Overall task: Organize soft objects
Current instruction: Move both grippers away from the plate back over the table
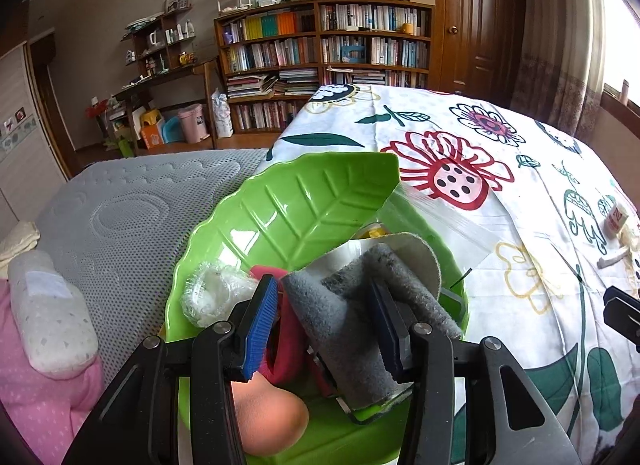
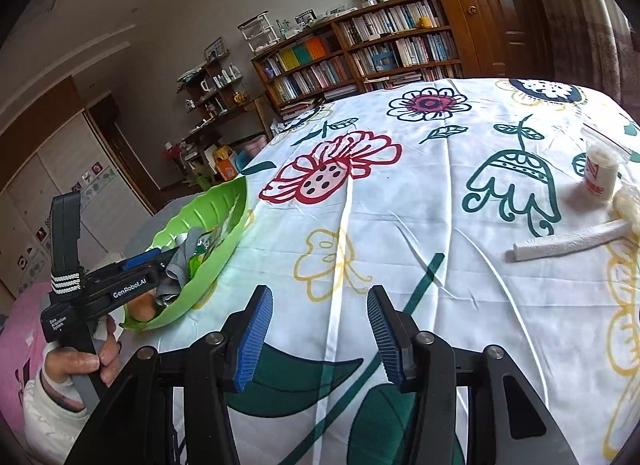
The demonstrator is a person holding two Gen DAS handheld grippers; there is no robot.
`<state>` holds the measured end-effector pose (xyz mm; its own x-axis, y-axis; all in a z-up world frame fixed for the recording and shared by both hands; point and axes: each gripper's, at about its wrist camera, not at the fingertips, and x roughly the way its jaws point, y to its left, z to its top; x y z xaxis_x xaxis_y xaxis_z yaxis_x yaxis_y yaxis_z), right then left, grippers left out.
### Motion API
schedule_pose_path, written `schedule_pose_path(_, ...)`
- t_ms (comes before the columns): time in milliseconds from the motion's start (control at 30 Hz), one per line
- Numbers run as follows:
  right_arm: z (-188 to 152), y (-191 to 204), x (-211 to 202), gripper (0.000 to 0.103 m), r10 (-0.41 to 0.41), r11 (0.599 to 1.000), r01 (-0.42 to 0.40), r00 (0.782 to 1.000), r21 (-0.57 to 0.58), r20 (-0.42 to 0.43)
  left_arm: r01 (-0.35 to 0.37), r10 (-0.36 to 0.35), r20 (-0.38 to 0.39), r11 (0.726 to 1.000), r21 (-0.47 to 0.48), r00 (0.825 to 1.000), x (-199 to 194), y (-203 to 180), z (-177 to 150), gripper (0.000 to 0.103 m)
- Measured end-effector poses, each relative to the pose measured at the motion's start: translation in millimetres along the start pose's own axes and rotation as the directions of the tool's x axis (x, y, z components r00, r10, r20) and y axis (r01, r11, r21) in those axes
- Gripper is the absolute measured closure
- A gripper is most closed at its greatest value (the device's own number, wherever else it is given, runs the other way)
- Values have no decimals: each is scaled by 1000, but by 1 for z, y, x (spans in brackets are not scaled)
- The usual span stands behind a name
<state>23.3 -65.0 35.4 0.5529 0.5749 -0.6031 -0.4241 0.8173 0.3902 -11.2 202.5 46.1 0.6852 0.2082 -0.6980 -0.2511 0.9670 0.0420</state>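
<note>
A green leaf-shaped tray [image 1: 304, 201] sits at the left edge of the flowered bedspread [image 1: 500, 169]. In it lie a rolled grey fuzzy cloth [image 1: 352, 329], a red soft piece [image 1: 286, 349], a crumpled ball of clear wrap [image 1: 212, 297] and a peach-coloured ball [image 1: 268, 417]. My left gripper [image 1: 324, 329] hangs over the tray with the grey cloth between its blue pads; the left pad stands clear of it. In the right wrist view my right gripper [image 2: 320, 337] is open over bare bedspread, with the tray [image 2: 224, 233] far to its left.
A white roll [image 2: 572, 241], a white printed tube [image 2: 600, 173] and a pale crumpled lump [image 2: 628, 205] lie at the right. A clear plastic bag [image 1: 440, 221] lies by the tray. A grey mattress [image 1: 140, 201], a pillow [image 1: 52, 317] and bookshelves [image 1: 328, 53] lie beyond.
</note>
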Motion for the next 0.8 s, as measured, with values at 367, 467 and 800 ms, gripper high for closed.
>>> schedule_pose_path(367, -4, -53, -31, 51, -89, 993, 86, 996, 82, 31, 11, -15, 87, 999, 40, 996, -37, -30, 15, 41)
schedule_pose_path(467, -4, -67, -40, 50, -117, 988, 112, 992, 104, 40, 31, -38, 94, 997, 76, 995, -42, -47, 17, 41)
schedule_pose_path(800, -2, -125, -72, 44, -223, 955, 202, 972, 217, 79, 145, -157, 55, 974, 175, 986, -47, -110, 14, 41)
